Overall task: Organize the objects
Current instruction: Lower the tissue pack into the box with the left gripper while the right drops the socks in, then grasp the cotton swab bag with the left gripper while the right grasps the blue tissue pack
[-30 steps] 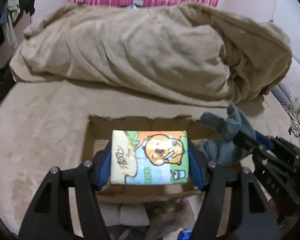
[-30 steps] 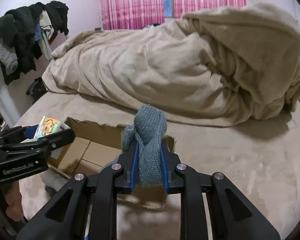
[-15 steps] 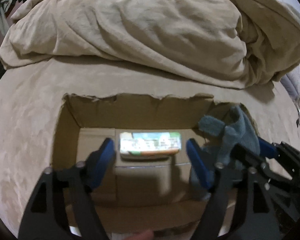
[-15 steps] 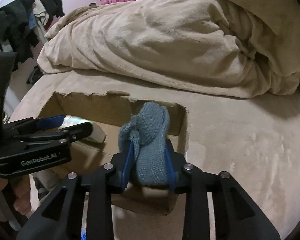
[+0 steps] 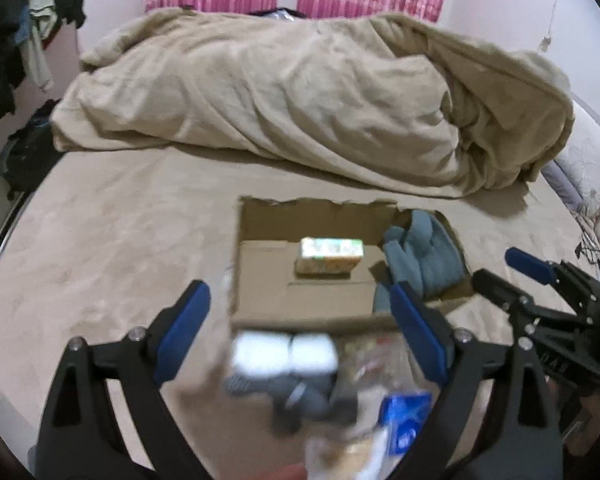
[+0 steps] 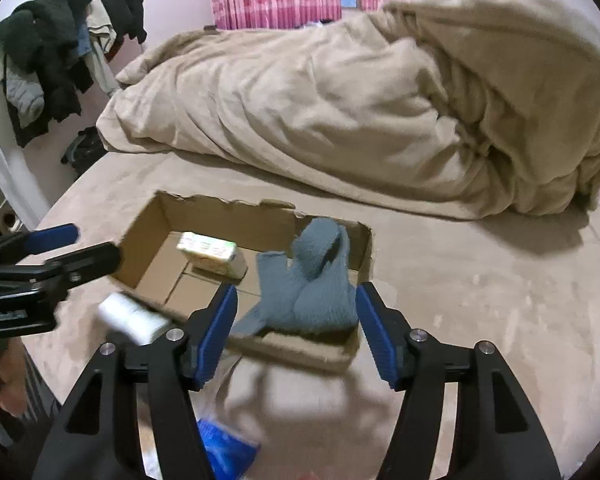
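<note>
In the left wrist view, the left tool (image 5: pixel 298 336) gapes wide and holds nothing above the near edge of the cardboard box (image 5: pixel 260 280) on the bed (image 5: pixel 100 240). A tissue pack (image 5: pixel 330 255) lies inside the box.

In the right wrist view, the right tool (image 6: pixel 296 330) also stands wide and bare; the blue-grey sock (image 6: pixel 312 280) rests in the box's right end, beside the tissue pack (image 6: pixel 210 251).

An open cardboard box (image 6: pixel 204 208) sits on a tan bed (image 6: pixel 480 280). Inside lie a small printed packet (image 6: pixel 210 254) and, just right of it, a grey-blue knitted sock (image 6: pixel 312 288) slumped against the box's right wall. The right gripper (image 6: pixel 296 332) hovers near the sock, jaws spread wide and empty (the left gripper (image 6: pixel 66 250) shows at the left edge). A rumpled beige duvet (image 6: pixel 340 112) lies behind.
</note>
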A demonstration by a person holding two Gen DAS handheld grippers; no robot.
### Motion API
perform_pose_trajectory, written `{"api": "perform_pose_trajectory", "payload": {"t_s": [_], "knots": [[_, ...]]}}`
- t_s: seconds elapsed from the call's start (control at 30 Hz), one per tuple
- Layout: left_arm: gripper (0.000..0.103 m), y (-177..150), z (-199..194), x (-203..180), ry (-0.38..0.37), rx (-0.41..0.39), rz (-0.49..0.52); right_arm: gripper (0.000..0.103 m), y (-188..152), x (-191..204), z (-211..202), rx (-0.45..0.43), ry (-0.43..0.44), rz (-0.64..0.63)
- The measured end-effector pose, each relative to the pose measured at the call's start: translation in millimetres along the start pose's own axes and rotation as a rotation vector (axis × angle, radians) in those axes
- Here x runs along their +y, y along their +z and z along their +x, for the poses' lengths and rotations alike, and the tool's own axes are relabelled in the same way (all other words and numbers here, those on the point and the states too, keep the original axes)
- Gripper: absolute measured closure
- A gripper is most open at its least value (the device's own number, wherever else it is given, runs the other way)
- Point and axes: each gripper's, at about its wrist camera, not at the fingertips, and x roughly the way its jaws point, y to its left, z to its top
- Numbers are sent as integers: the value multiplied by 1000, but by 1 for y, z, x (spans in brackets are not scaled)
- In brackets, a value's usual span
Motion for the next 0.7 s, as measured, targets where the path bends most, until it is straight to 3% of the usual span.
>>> {"api": "perform_pose_trajectory", "payload": {"t_s": [0.17, 0.33, 0.57, 0.7], "knots": [[1, -14, -55, 19, 9, -55, -47, 24, -6, 14, -51, -47, -17, -2], [1, -32, -98, 25, -11, -89, -59, 18, -17, 22, -103, -85, -17, 13], [0, -57, -121, 13, -11, -79, -5, 17, -34, 26, -147, -101, -25, 31], [1, -75, -114, 5, -35, -44, 10, 17, -47, 24, -153, -85, -26, 47]]}}
